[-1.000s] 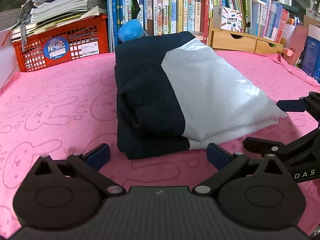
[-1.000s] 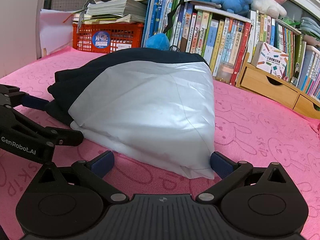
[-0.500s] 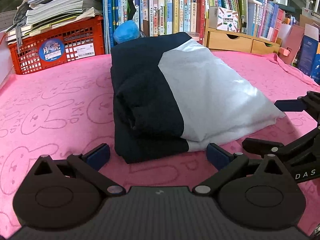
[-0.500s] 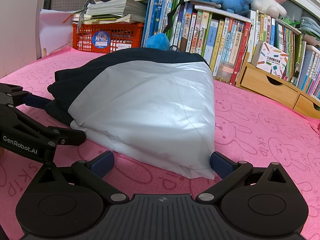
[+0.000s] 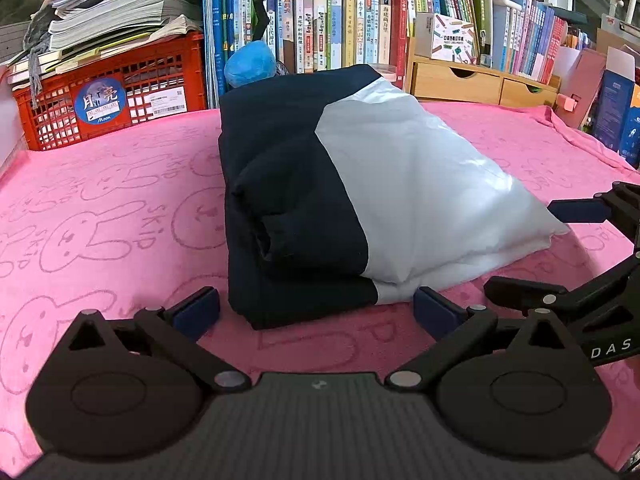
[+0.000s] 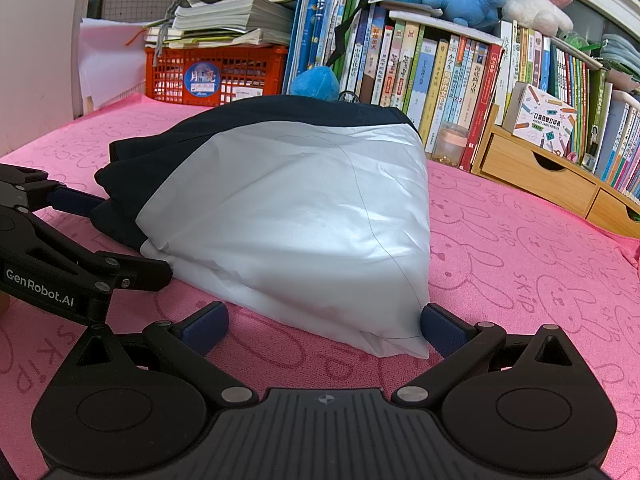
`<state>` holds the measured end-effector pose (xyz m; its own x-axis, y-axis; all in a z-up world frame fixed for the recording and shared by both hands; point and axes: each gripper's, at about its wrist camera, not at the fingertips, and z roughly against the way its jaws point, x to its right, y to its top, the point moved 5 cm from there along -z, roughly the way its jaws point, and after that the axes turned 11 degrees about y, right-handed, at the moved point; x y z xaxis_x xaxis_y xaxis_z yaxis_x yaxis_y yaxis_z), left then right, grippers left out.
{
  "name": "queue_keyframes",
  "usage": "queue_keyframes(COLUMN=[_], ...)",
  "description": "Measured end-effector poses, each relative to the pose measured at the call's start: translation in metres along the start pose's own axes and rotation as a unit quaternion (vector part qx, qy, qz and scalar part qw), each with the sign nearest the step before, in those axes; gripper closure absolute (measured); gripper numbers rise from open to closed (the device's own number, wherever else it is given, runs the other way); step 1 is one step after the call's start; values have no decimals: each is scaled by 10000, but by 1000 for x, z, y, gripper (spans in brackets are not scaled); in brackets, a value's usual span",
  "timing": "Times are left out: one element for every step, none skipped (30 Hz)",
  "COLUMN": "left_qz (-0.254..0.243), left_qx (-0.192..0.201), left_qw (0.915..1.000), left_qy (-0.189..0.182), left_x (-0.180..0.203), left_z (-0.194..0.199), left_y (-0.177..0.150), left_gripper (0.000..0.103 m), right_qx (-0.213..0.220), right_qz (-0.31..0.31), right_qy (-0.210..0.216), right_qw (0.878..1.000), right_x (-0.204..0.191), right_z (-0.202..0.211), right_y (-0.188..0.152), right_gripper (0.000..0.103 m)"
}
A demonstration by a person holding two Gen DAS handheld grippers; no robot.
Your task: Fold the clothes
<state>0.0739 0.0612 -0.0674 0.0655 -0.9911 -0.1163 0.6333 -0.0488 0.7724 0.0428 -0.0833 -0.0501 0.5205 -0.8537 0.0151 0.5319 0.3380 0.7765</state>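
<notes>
left gripper point(image 5: 316, 312): hanging low, jaws spread wide, gripping nothing
right gripper point(image 6: 324, 324): doing the same just beside it, also wide apart

We see our left gripper point(image 5: 316, 312) as matte black linkage arms with silver pivot screws, navy fingertip pads point(image 5: 196, 312) and a ribbed grey body at 6 o'clock. Our right gripper point(image 6: 324, 328) looks alike; white "GenRobot.AI" and "DAS" lettering marks the side arms.

folded garment point(image 5: 320, 200) on blanket point(image 5: 100, 220) | crate point(image 5: 120, 92) behind-left | drawers point(image 5: 460, 80) behind-right
</notes>
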Motion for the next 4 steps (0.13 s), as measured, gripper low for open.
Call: queue_keyframes(left_qz=[7, 13, 13, 10], left_qx=[4, 8, 9, 8], left_qw=[10000, 10000, 10000, 10000], left_qy=[-4, -7, -8, -8], left_x=[0, 0, 0, -1], left_z=[0, 0, 0, 0], left_y=[0, 0, 0, 0], left_gripper=[0, 0, 0, 0], right_qx=[0, 0, 0, 0], right_qz=[0, -1, -1, -1], right_qy=[0, 0, -1, -1], right_qw=[10000, 10000, 10000, 10000], right_x=[0, 0, 0, 0], right_z=[0, 0, 0, 0], right_y=[0, 0, 0, 0], right_gripper=[0, 0, 0, 0])
